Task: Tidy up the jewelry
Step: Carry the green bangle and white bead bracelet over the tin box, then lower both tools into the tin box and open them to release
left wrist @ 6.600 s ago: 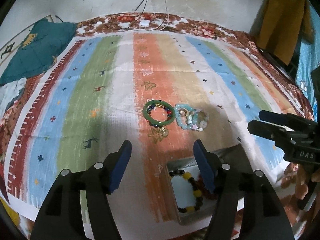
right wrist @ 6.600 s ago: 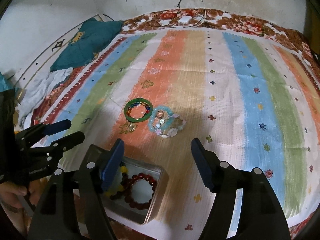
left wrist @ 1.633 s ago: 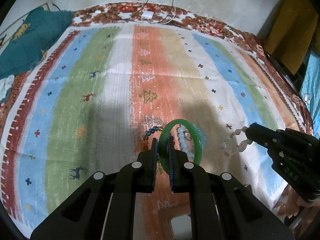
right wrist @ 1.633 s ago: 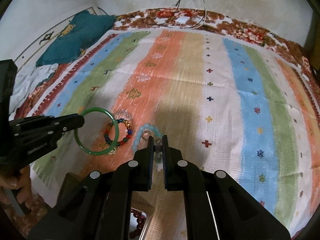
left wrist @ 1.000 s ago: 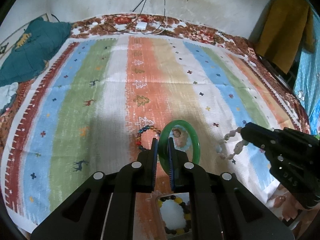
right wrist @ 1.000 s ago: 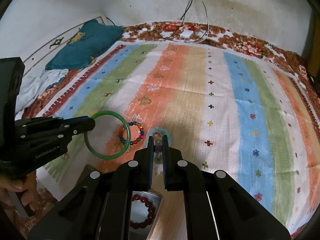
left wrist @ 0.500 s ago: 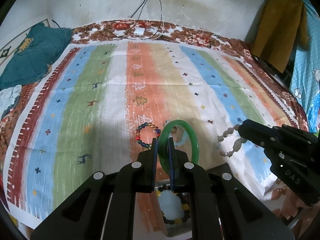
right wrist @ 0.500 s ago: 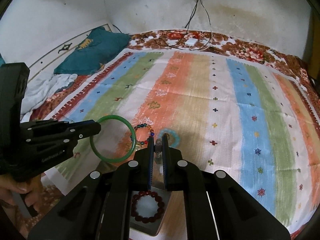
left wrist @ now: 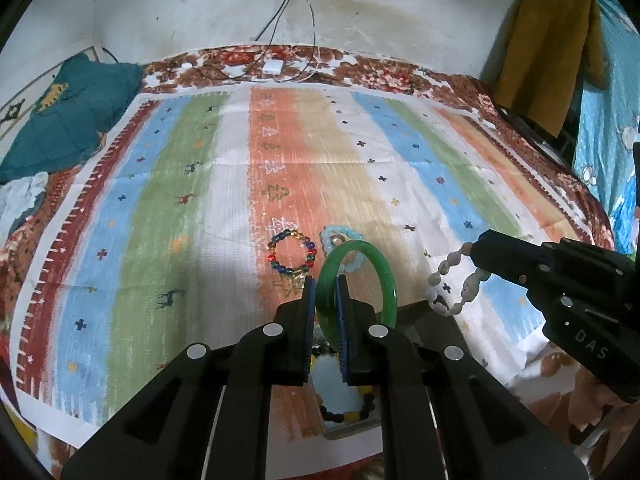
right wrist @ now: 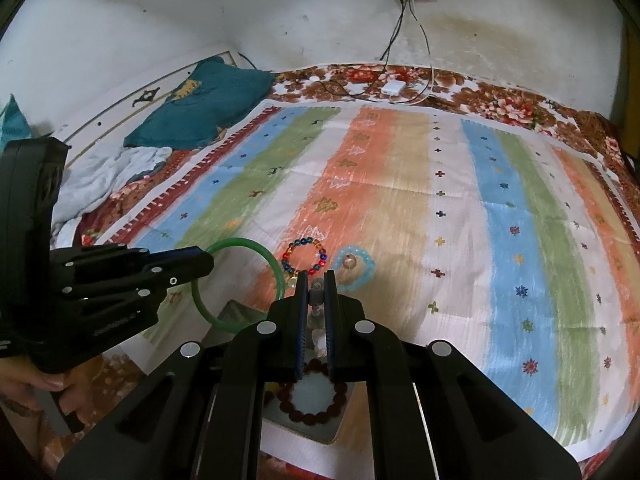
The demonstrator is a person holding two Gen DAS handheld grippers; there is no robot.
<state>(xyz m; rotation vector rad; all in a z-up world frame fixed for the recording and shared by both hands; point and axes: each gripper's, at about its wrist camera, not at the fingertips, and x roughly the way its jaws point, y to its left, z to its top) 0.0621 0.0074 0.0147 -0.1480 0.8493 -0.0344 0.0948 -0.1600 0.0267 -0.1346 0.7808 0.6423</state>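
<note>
My left gripper (left wrist: 325, 282) is shut on a green bangle (left wrist: 387, 280) and holds it upright above the far rim of an open metal tin (left wrist: 426, 312). Pinched in my right gripper (right wrist: 316, 278), also shut, is a bead of a pale shell bracelet (left wrist: 450, 280), which hangs in a loop over the tin's right corner. Inside the tin lie a dark-and-yellow bead bracelet (left wrist: 348, 412) and a red-brown bead bracelet (right wrist: 314, 404). A multicoloured bead bracelet (left wrist: 292, 252) and a light blue one (left wrist: 340, 238) rest on the striped mat just beyond.
The striped mat (left wrist: 192, 208) covers a floral bedspread. A teal pillow (left wrist: 68, 116) lies at the far left, a white charger with cables (left wrist: 274, 66) by the wall, and a mustard garment (left wrist: 548, 48) hangs at the right. A hand (right wrist: 36, 380) grips the left tool.
Both grippers have drawn back towards the near edge, each with its bracelet still held. More of the tin now shows beneath them, and the two bracelets on the mat look farther off.
</note>
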